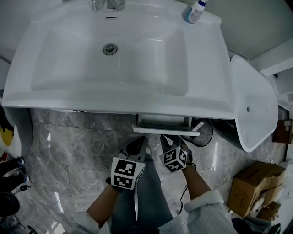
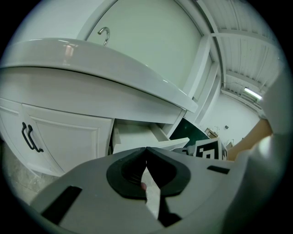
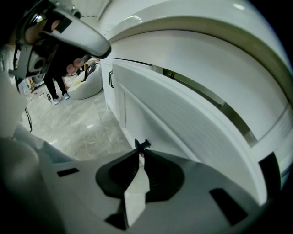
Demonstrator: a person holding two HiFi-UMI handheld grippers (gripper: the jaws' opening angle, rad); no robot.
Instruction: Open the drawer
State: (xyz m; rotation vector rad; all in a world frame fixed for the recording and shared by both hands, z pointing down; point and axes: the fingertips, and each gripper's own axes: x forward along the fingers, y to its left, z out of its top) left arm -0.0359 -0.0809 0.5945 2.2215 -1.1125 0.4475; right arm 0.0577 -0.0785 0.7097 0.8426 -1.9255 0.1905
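Observation:
The white drawer [image 1: 165,130] under the sink counter [image 1: 114,103] stands partly pulled out, and the left gripper view looks into its open box [image 2: 137,132]. My right gripper [image 1: 170,140] is at the drawer front. In the right gripper view its jaws [image 3: 141,151] are closed on a small black handle [image 3: 143,145] that sticks out past the tips. My left gripper [image 1: 139,143] hangs just left of the drawer, apart from it. Its jaws [image 2: 146,150] meet at the tips with nothing between them.
A blue and white bottle [image 1: 196,11] stands on the counter's back right corner. A white fixture [image 1: 254,103] and cardboard boxes [image 1: 252,183] stand at the right. The cabinet doors left of the drawer carry black handles [image 2: 29,137]. A person's legs [image 3: 57,77] show far left on the marble floor.

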